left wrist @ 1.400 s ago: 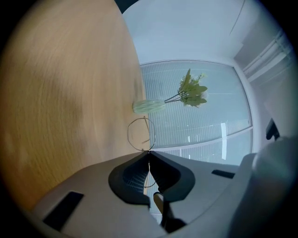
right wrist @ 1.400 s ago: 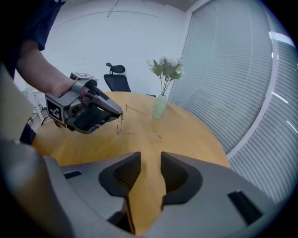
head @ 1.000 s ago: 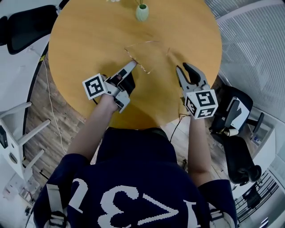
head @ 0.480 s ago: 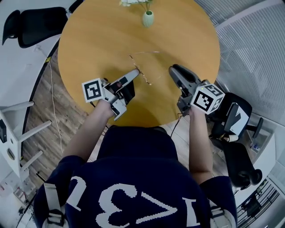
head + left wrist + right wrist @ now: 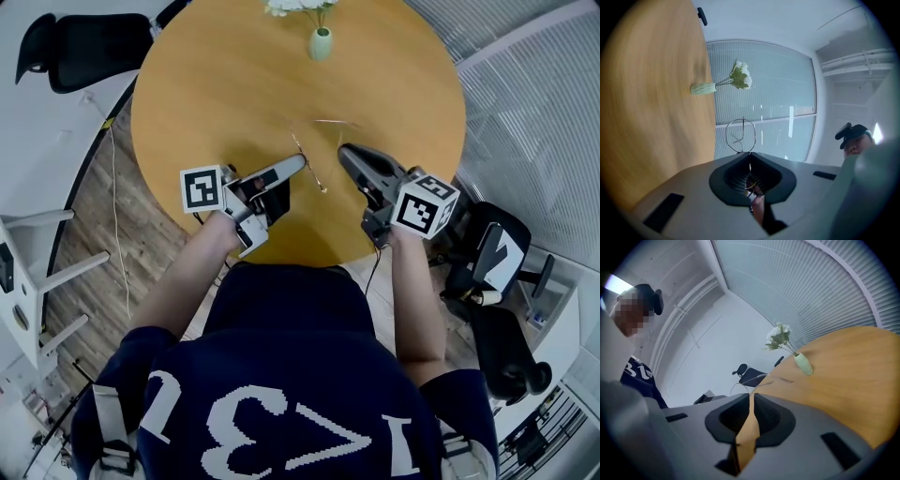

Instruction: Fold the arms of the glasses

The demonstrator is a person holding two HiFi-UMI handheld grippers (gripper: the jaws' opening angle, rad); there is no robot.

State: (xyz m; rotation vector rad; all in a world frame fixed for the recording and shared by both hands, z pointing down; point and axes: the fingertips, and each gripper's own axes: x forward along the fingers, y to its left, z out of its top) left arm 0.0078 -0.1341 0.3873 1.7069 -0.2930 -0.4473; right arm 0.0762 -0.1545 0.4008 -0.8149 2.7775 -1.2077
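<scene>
1. Left gripper view shows me the glasses [image 5: 740, 135] best: one round wire rim stands just past the tips. It seems clear of the surface [image 5: 216, 84] — lifted, I judge, so an arm can swing freely.
2. My left gripper [image 5: 750, 154] has its fingers closed down on the thin frame, right beside that rim. I read it as the anchor for the fold.
3. My right gripper [image 5: 751, 397] has its fingers drawn together to a bare slit, with only wood showing through. A thin wire arm runs up to the tips, but I cannot tell whether it is pinched or merely touched — closed tips would suit nudging it inward.
4. From the head view, the two grippers point at each other across the frame, near my edge of the surface. The vase [image 5: 321, 44] of flowers stands well apart at the far side.
</scene>
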